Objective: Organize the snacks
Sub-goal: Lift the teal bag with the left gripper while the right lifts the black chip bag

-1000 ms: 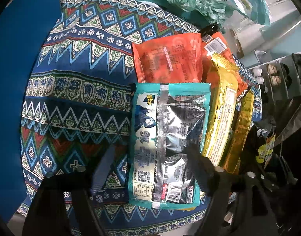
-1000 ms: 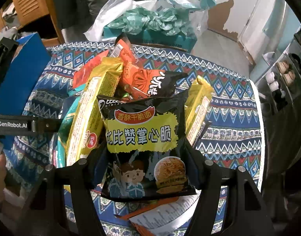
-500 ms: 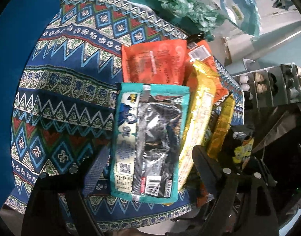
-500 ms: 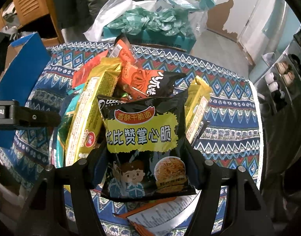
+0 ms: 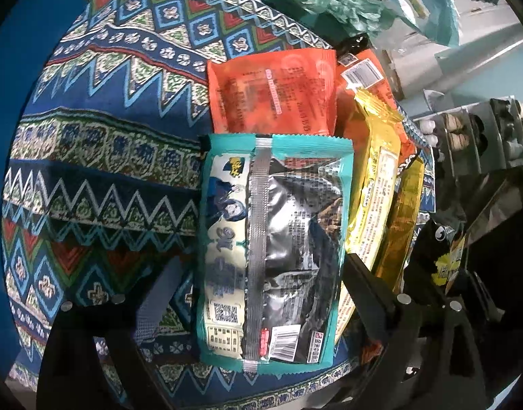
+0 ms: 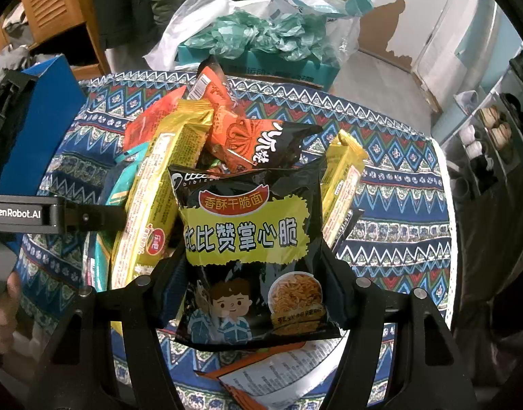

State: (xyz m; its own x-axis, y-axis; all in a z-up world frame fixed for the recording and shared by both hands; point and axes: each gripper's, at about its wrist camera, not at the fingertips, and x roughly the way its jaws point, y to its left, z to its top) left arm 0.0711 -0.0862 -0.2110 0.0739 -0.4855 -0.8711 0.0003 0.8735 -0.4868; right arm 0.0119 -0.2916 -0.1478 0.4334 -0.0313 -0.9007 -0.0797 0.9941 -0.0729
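Bare tablecloth (image 5: 101, 157) left, snack pile (image 5: 374, 171) crowding right

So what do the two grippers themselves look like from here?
Both are matte black two-finger units. The left gripper has angular black arms with round silver screw heads and a grey-blue textured pad on one finger. The right gripper shows the same black arms and silver screws. White GenRobot.AI lettering marks the left unit's body.

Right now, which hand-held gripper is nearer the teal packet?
Left. The left hand-held gripper straddles the teal packet, jaws open, not pressing. The right hand-held gripper sits further right, clamped on the black packet.
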